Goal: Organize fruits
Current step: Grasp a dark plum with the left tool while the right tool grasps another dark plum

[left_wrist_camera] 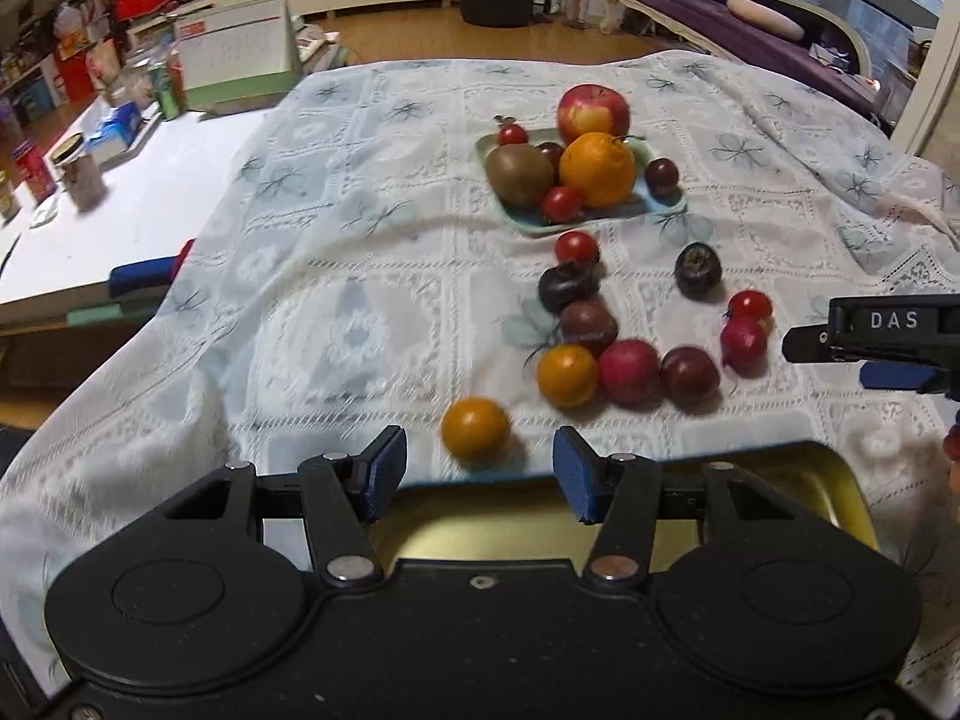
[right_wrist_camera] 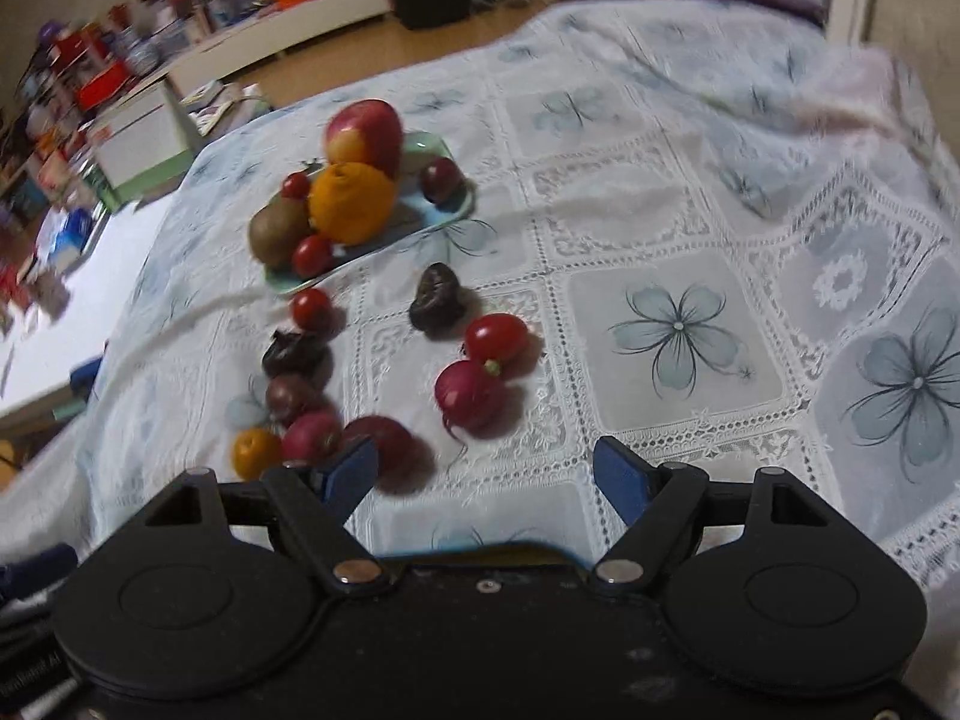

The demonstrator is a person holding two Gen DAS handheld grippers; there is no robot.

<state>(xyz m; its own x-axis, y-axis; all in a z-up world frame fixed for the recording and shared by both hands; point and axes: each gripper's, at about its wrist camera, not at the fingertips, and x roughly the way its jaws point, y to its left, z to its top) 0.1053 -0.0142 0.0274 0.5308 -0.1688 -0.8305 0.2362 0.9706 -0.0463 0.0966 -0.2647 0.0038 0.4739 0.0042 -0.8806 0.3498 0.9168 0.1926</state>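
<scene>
Left hand-held gripper [left_wrist_camera: 477, 474]: jaws apart, nothing between the pads. It hangs over the near edge of a gold tray [left_wrist_camera: 828, 480], which looks empty where I can see it. Just past its tips lies a loose orange fruit [left_wrist_camera: 476, 427].

Right hand-held gripper [right_wrist_camera: 486, 480]: jaws wide, also empty, above bare cloth [right_wrist_camera: 678, 228] on the desk, with a dark red fruit [right_wrist_camera: 390, 444] beside its left pad.

Further out, about ten small fruits are scattered on the cloth. Beyond them, the green plate [left_wrist_camera: 660, 210] already holds an apple [left_wrist_camera: 593, 111], an orange [left_wrist_camera: 597, 171], a kiwi [left_wrist_camera: 519, 174] and a few small ones.

My read: partly done, loose fruits left to sort.

The plate's long axis runs diagonally, near-left to far-right in the right wrist view. The kiwi lies lengthwise along its left end.
</scene>
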